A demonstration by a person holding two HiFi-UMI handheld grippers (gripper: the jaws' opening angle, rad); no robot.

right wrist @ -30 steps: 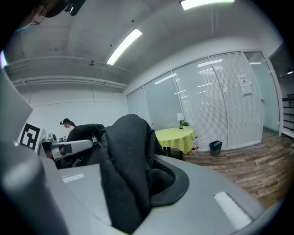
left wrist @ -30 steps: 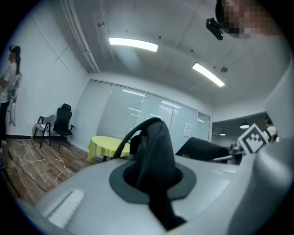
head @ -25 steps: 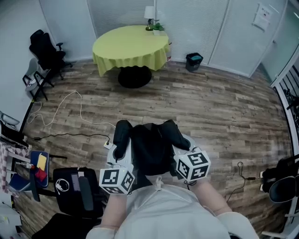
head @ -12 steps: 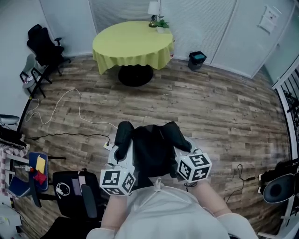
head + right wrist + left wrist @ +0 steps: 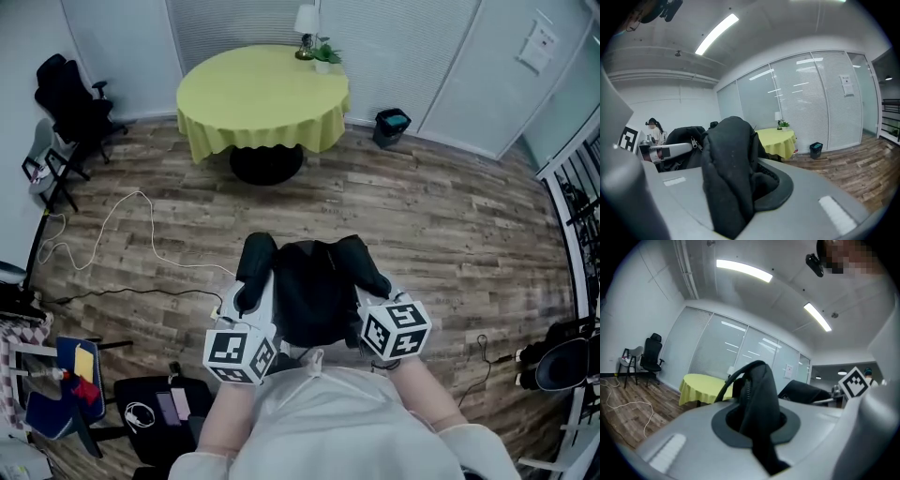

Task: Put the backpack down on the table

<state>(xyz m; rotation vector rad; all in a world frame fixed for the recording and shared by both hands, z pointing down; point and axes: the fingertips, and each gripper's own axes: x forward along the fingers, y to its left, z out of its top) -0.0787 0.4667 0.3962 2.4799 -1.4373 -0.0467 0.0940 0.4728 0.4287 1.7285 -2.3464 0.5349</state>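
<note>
A black backpack (image 5: 314, 292) hangs in front of me above the wooden floor, carried between both grippers. My left gripper (image 5: 249, 298) is shut on its left shoulder strap (image 5: 758, 399), which bulges up out of the jaws. On the other side, my right gripper (image 5: 371, 292) is shut on a bunched fold of the right strap (image 5: 727, 173). The round table with a yellow-green cloth (image 5: 253, 98) stands ahead across the floor, also visible as the table (image 5: 699, 384) past the left strap and the table (image 5: 778, 139) past the right one.
A small lamp (image 5: 307, 21) and a potted plant (image 5: 324, 54) sit at the table's far edge. A black bin (image 5: 391, 125) stands right of it and a black office chair (image 5: 67, 92) left. A white cable (image 5: 141, 220) trails over the floor. A dark bag (image 5: 155, 412) lies at lower left.
Both grippers and the backpack have travelled forward toward the table, which now looks nearer. The clutter on the floor at left has slid back toward me. Both grips are unchanged.
</note>
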